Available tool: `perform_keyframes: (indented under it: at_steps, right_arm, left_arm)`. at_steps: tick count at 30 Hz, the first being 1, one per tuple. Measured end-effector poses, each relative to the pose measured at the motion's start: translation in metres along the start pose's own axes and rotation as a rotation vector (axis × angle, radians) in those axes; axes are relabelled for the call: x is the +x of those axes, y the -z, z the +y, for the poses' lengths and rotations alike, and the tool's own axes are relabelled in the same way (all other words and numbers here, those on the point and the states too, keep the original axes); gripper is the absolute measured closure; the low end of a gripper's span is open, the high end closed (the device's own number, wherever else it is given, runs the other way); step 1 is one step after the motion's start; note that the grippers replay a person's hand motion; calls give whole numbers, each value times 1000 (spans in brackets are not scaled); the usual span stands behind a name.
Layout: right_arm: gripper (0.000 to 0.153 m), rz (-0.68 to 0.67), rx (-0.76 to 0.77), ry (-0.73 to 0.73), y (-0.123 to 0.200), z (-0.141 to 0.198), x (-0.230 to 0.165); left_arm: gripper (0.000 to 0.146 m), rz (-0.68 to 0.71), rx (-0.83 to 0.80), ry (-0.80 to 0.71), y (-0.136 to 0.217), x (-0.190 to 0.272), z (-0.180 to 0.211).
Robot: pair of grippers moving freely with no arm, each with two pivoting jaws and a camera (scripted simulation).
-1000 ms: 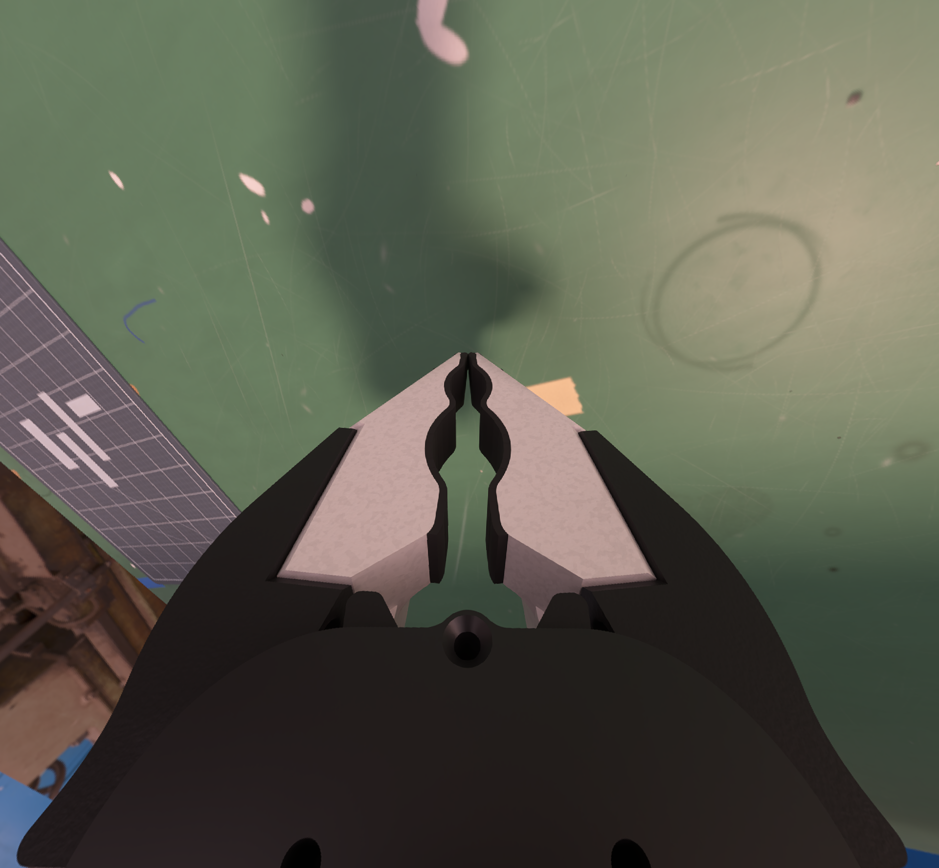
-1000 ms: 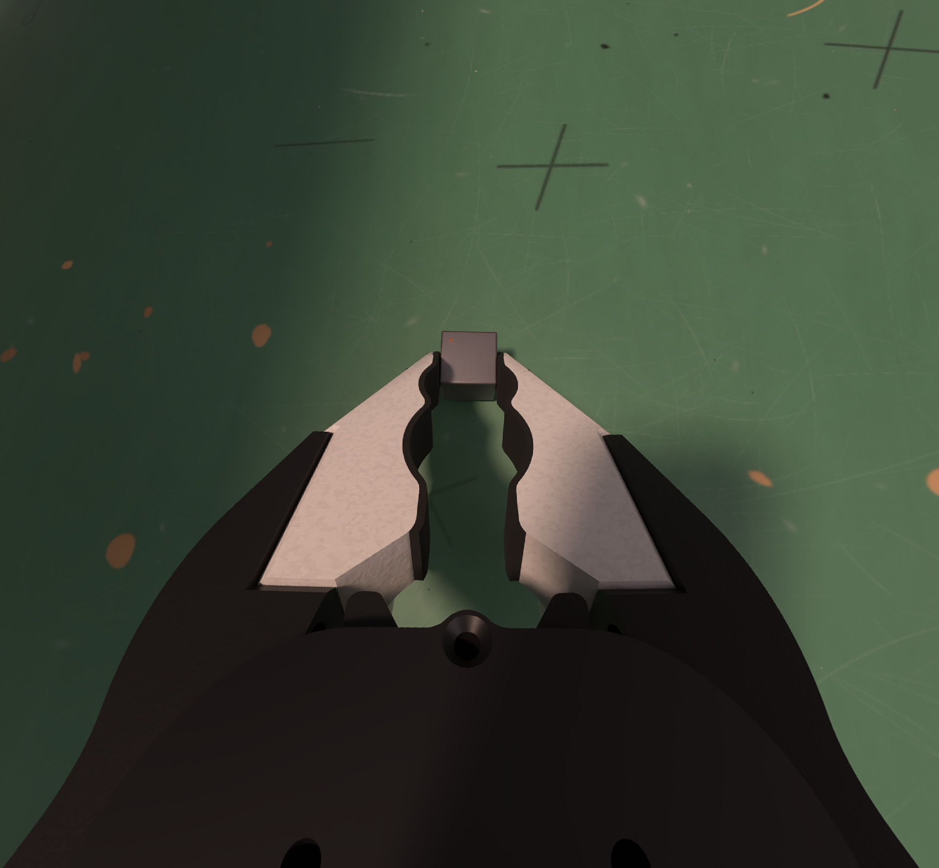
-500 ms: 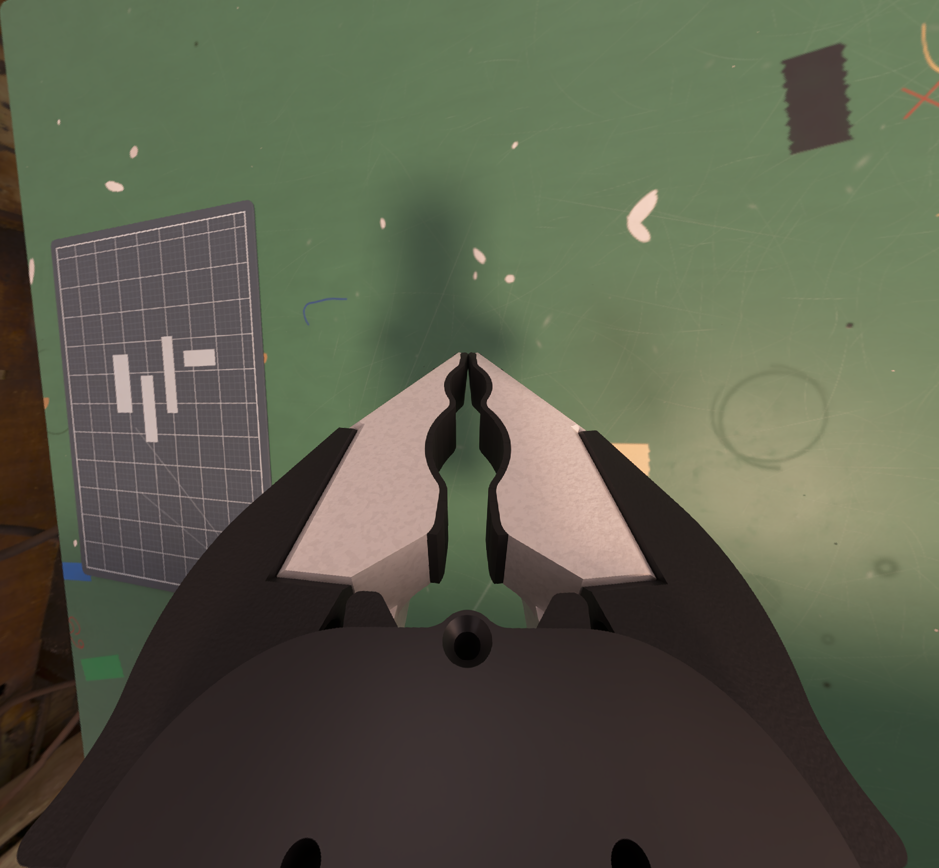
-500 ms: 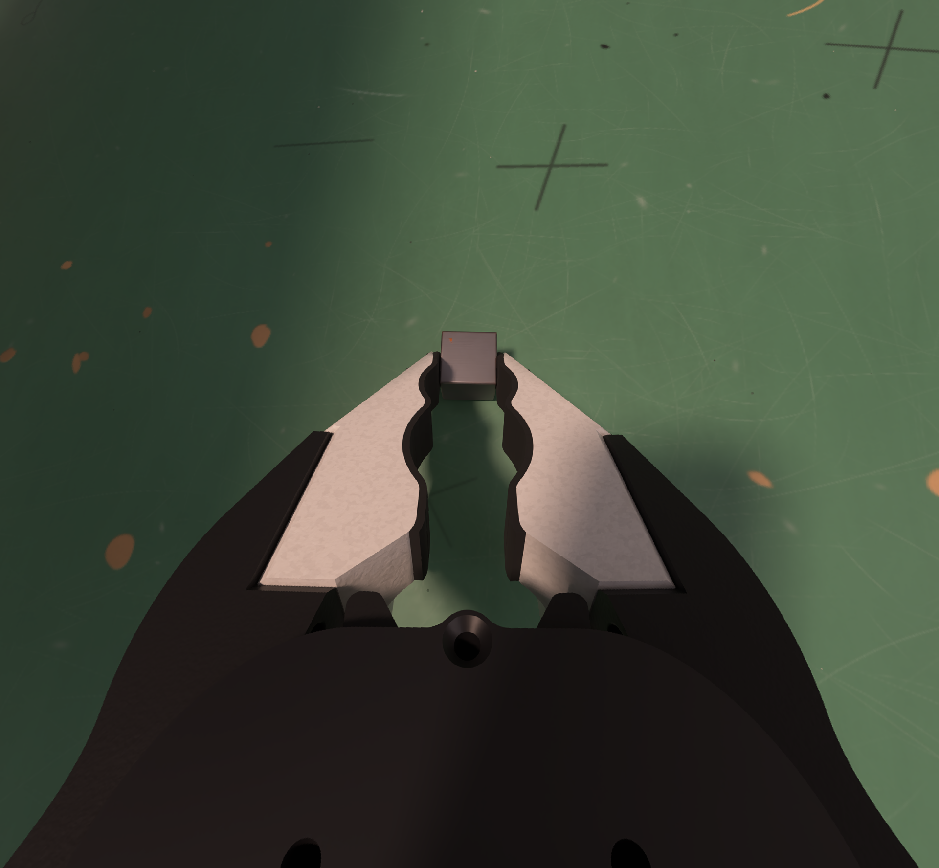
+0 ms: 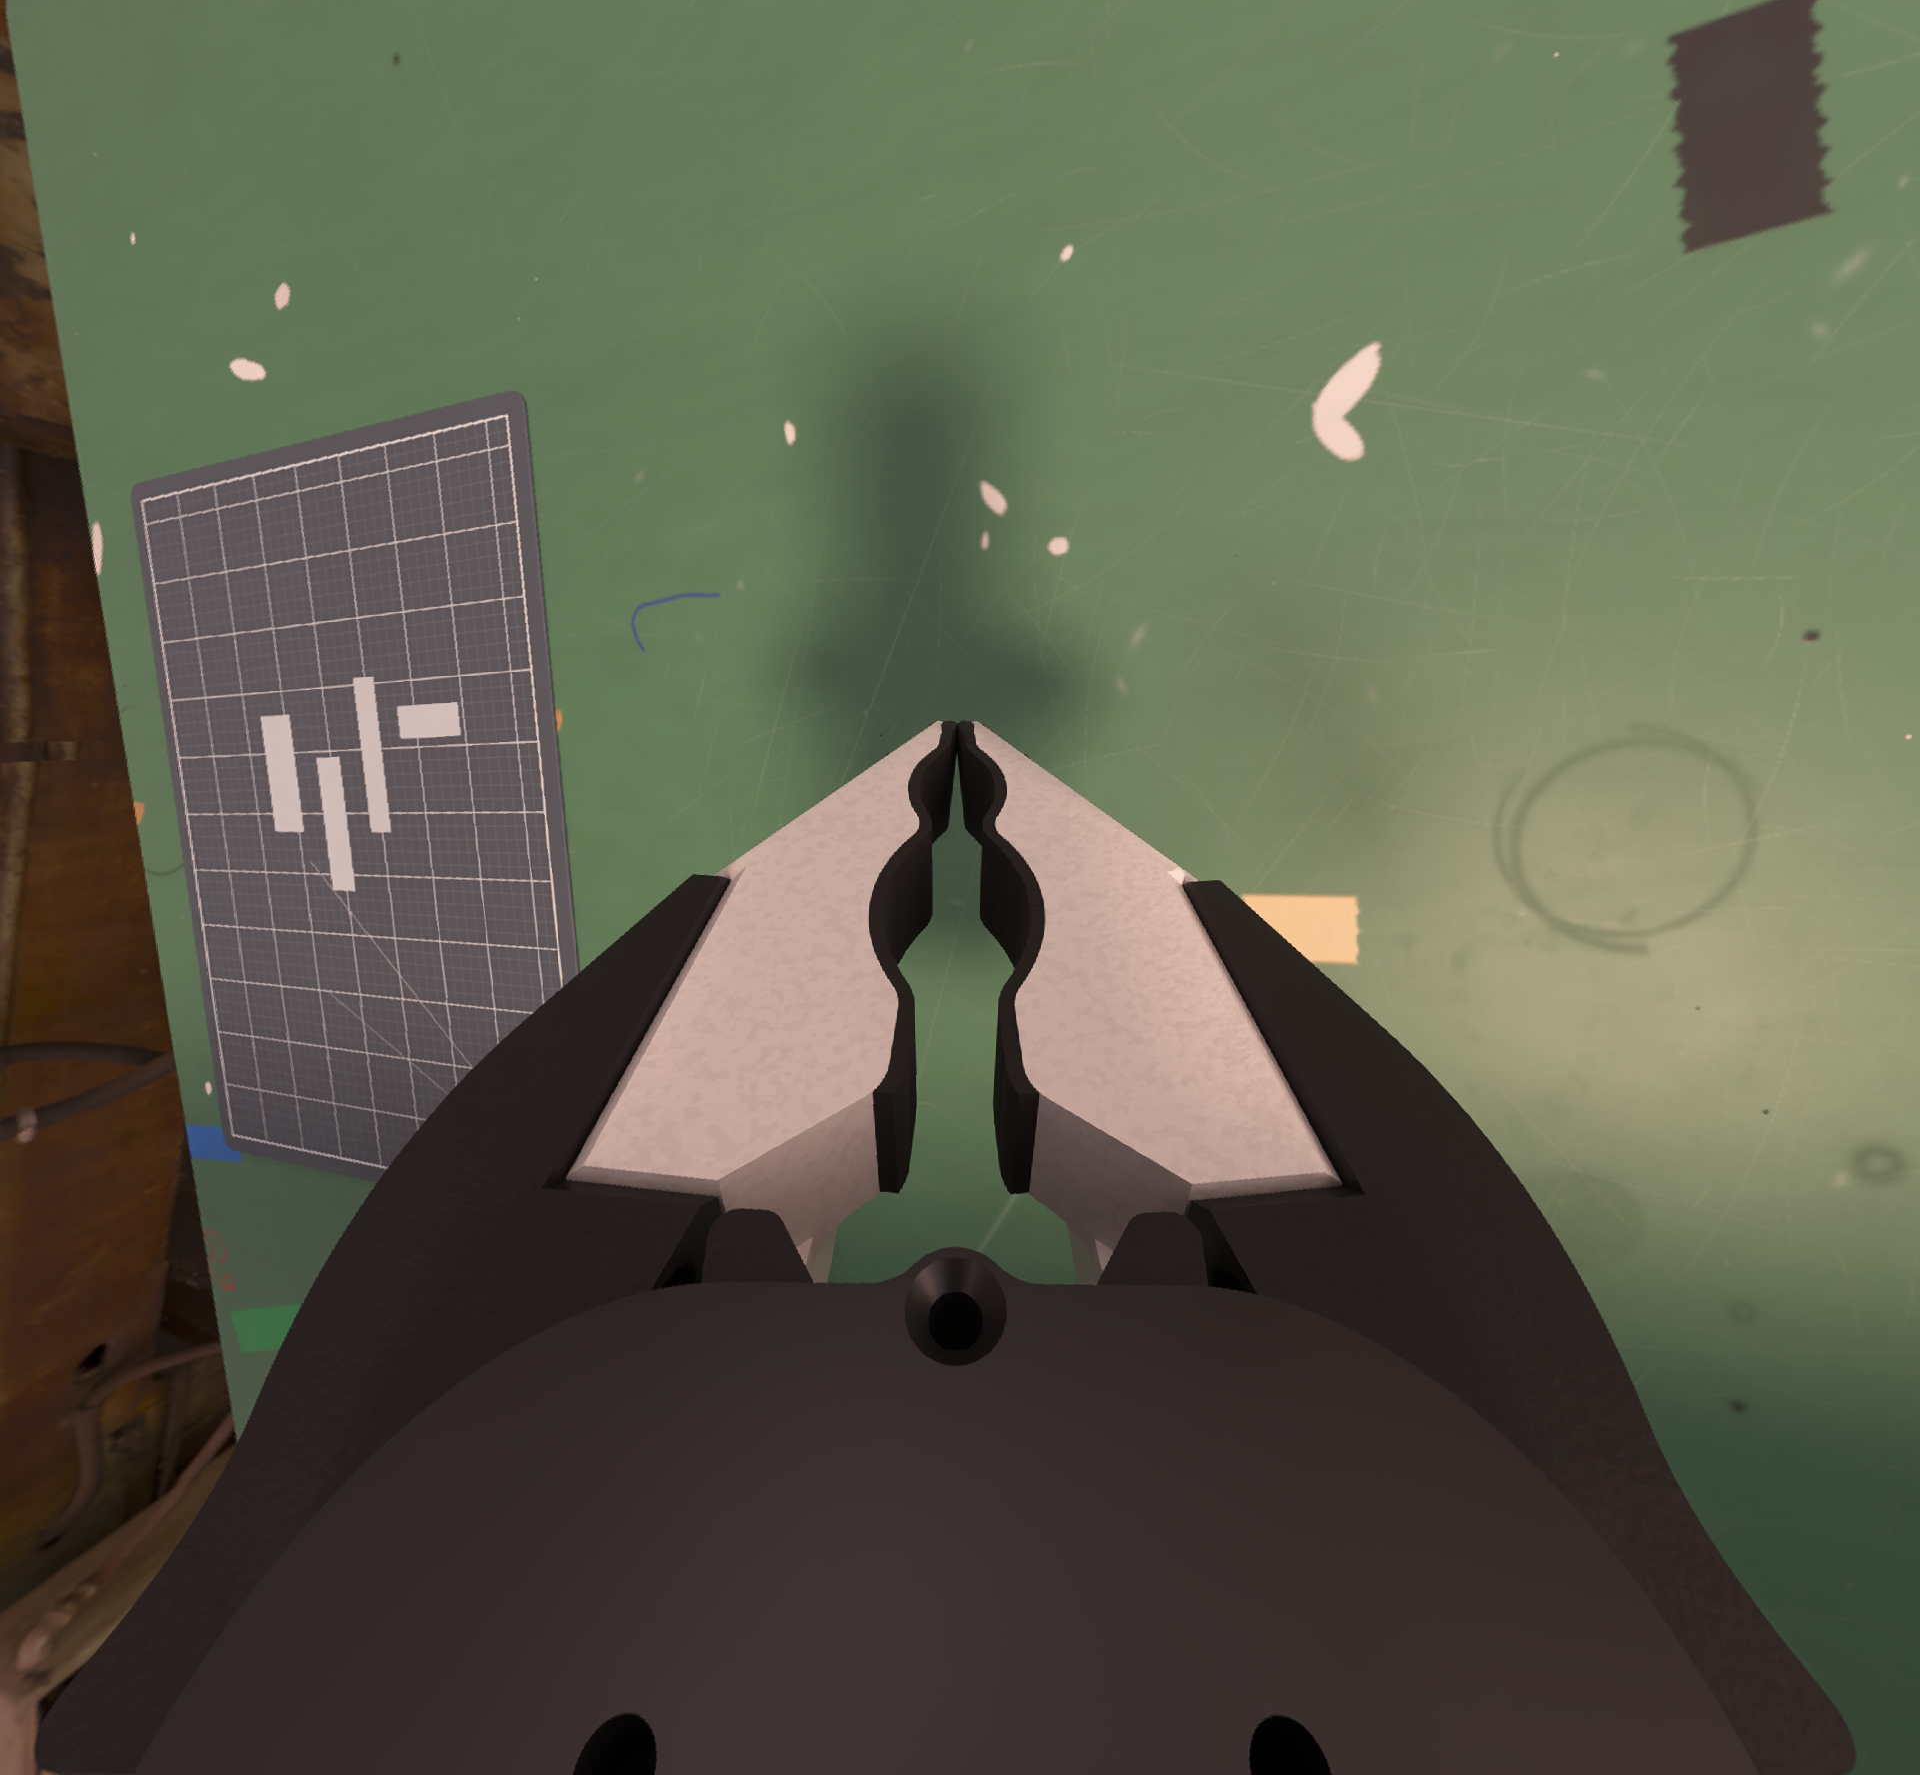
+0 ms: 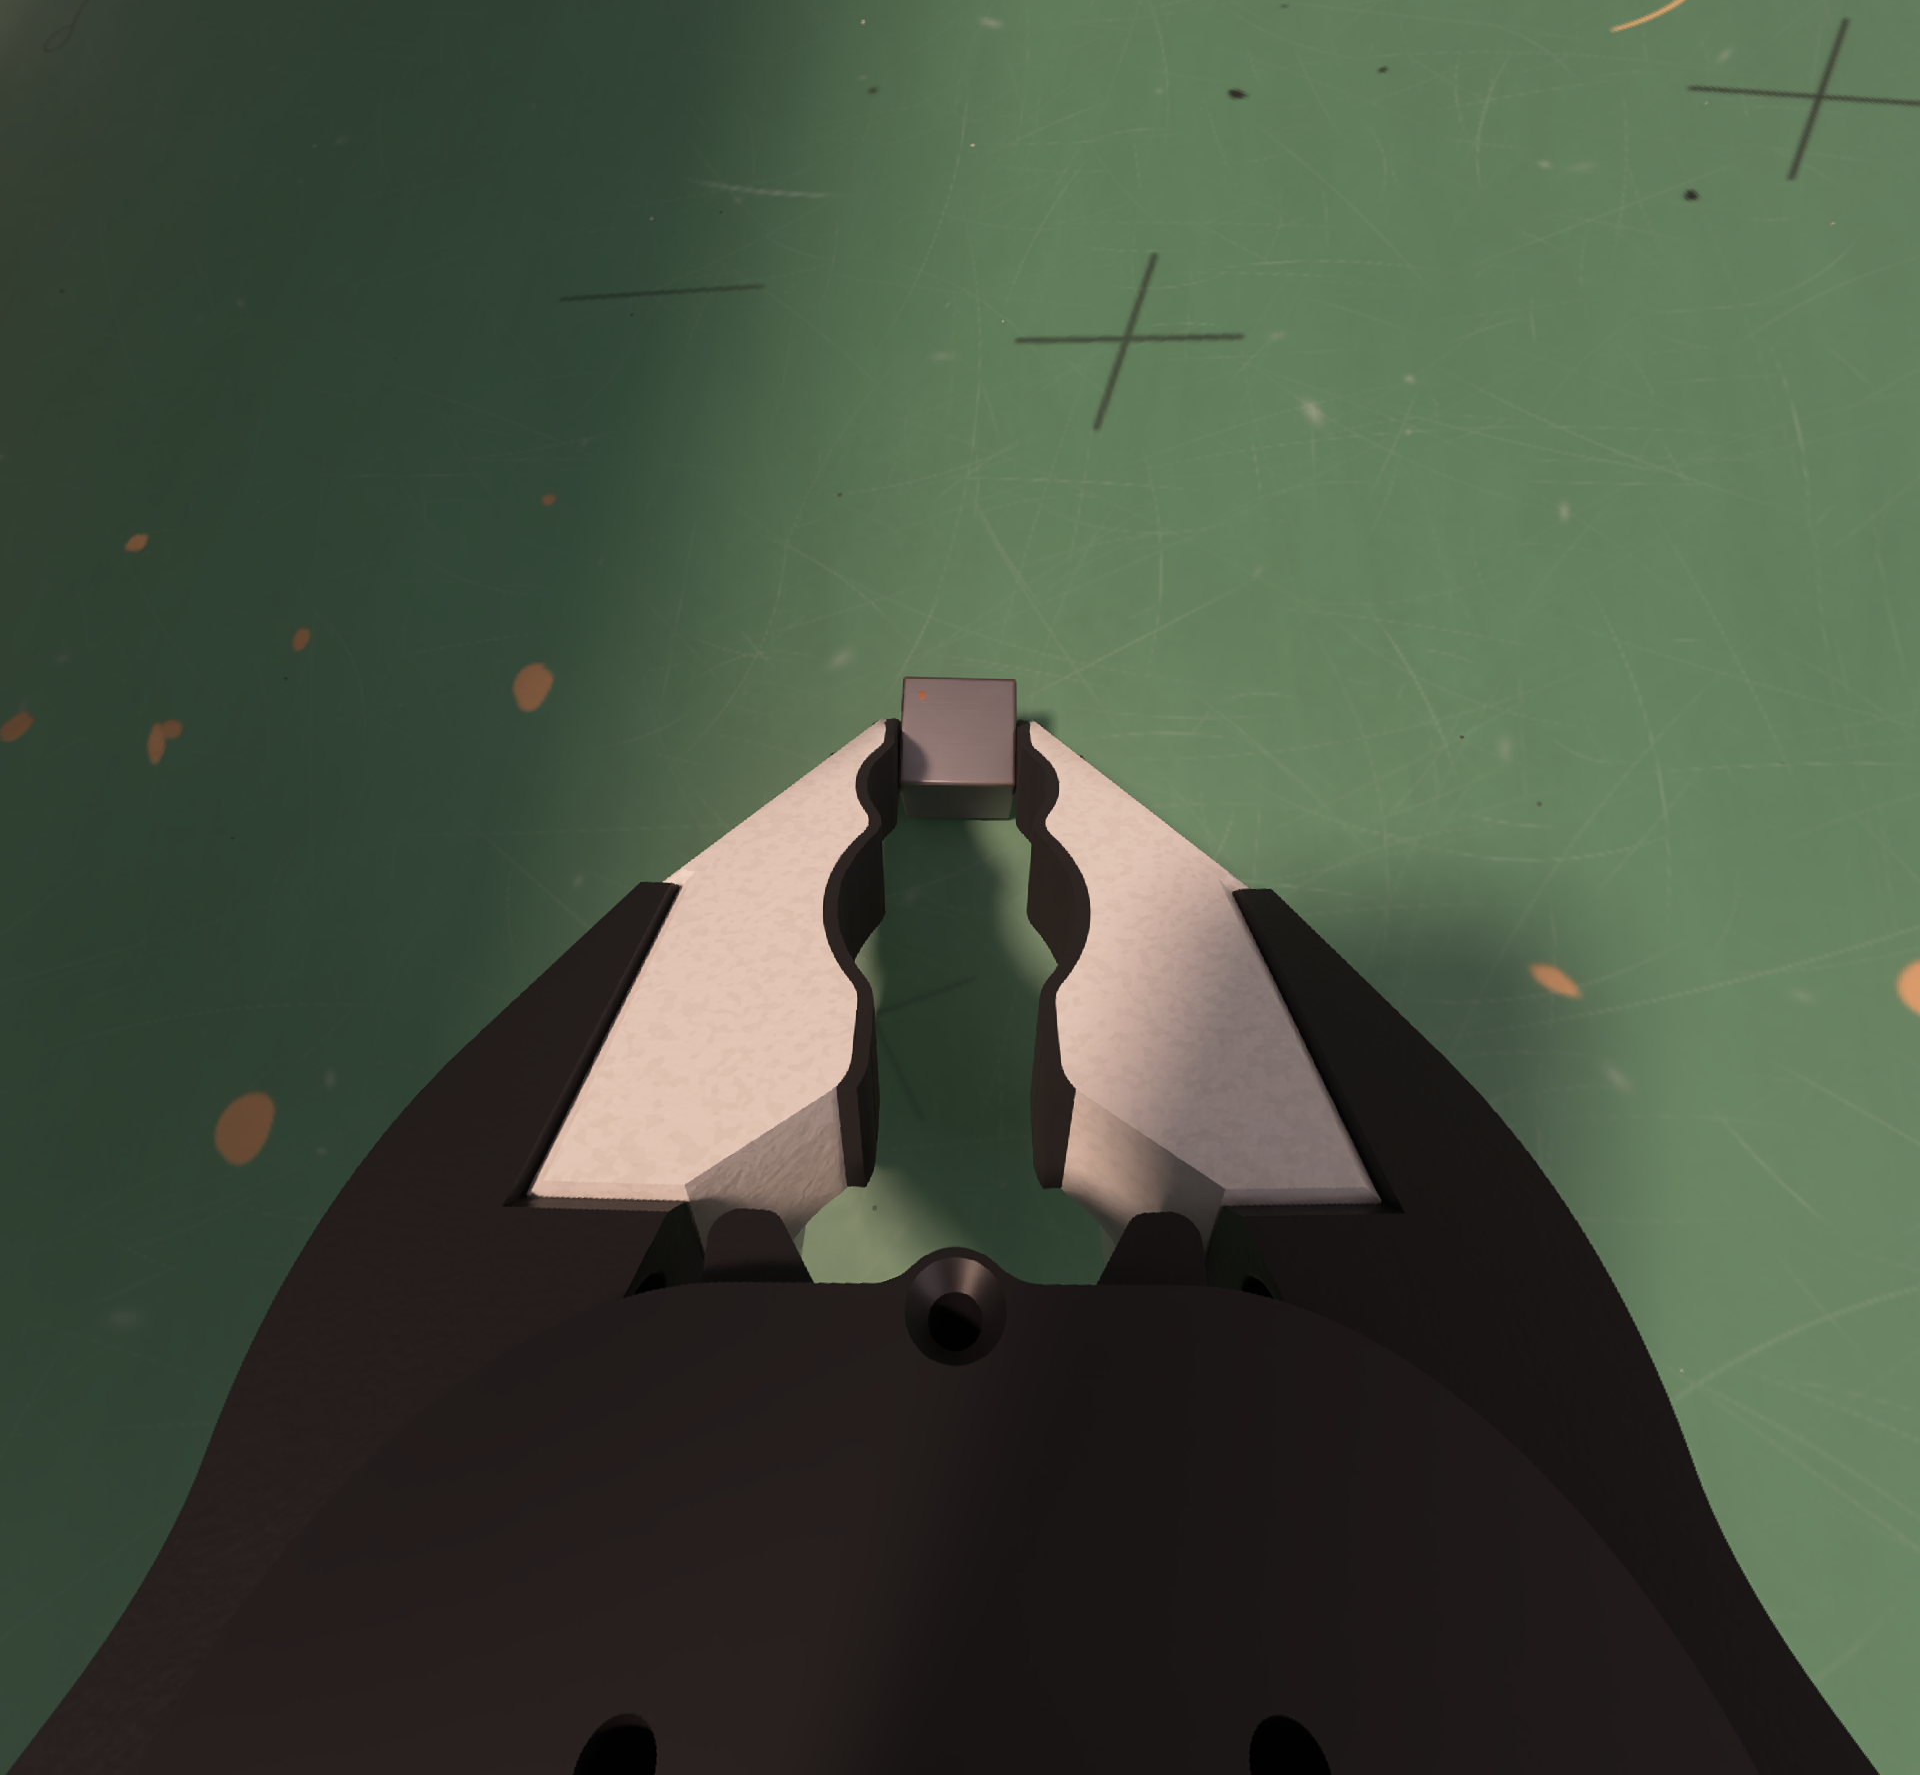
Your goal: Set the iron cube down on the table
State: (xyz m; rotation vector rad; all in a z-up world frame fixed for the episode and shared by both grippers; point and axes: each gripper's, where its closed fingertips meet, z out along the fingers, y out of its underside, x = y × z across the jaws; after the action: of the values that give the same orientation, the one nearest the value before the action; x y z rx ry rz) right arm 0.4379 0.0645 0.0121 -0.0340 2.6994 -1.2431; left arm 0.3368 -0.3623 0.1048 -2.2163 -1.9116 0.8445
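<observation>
Left view high, right near, sharing green table (image 5: 1143, 115)

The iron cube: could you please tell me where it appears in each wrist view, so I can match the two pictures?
Left wrist view: not in it; the left gripper is shut on nothing, over the table.
Right wrist view: the iron cube sits just above the picture's middle, clamped between the tips of the right gripper.
Shared landmark: the scratched green table; no single mark shows in both views.
</observation>
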Motion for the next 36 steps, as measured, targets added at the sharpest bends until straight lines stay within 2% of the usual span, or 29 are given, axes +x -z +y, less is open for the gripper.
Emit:
perform_keyframes:
  at_steps: [17, 36]
  right_arm:
    - [131, 16, -2, 16, 0, 0, 0]
    - [131, 36, 1, 9, 0, 0, 3]
  left_arm:
    - [142, 9, -7, -51, -3, 9, -1]
    - [139, 31, -36, -96, -25, 29, -8]
